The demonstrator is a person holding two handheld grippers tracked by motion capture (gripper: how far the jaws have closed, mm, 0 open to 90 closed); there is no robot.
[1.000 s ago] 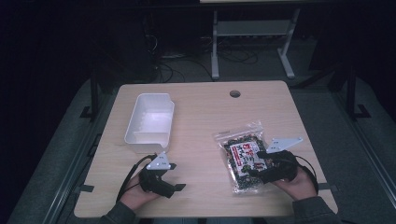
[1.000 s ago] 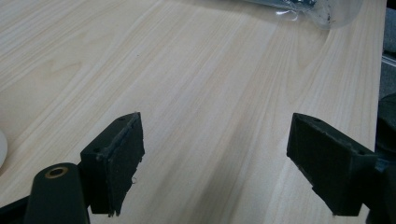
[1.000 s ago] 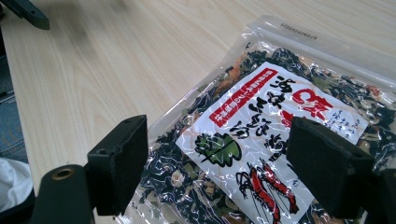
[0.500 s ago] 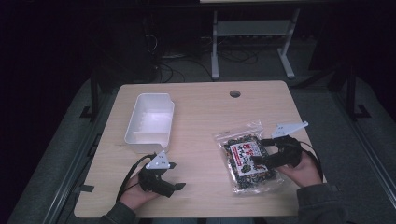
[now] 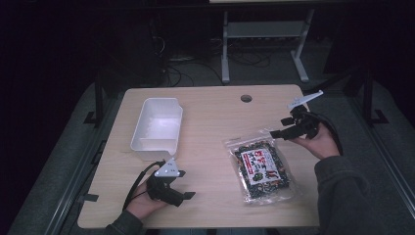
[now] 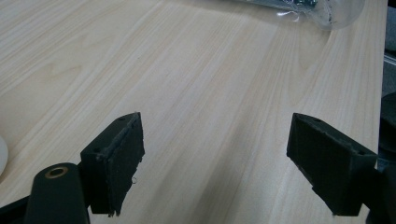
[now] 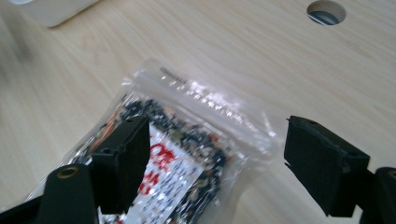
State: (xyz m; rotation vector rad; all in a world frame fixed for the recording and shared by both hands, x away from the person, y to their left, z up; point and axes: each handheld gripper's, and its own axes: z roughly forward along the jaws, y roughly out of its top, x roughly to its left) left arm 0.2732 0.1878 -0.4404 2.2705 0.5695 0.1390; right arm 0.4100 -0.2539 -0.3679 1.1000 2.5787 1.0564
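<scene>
A clear plastic bag of dark mixed pieces with a red and white label (image 5: 260, 168) (image 7: 184, 149) lies flat on the right half of the wooden table (image 5: 215, 122). My right gripper (image 5: 279, 127) (image 7: 217, 158) hovers open just above and to the right of the bag's top sealed edge, with nothing between its jaws. My left gripper (image 5: 185, 185) (image 6: 215, 168) rests open near the table's front left edge, jaws wide apart over bare wood. A corner of the bag (image 6: 322, 9) shows at the top of the left gripper view.
A white rectangular bin (image 5: 157, 128) stands empty at the left middle of the table, just beyond my left gripper. A round cable hole (image 5: 246, 98) (image 7: 326, 11) sits near the table's far edge. Dark floor, cables and a metal frame lie beyond.
My right gripper has lifted off the bag and moved up and to the far right. The bag stays on the table. The left gripper has not moved.
</scene>
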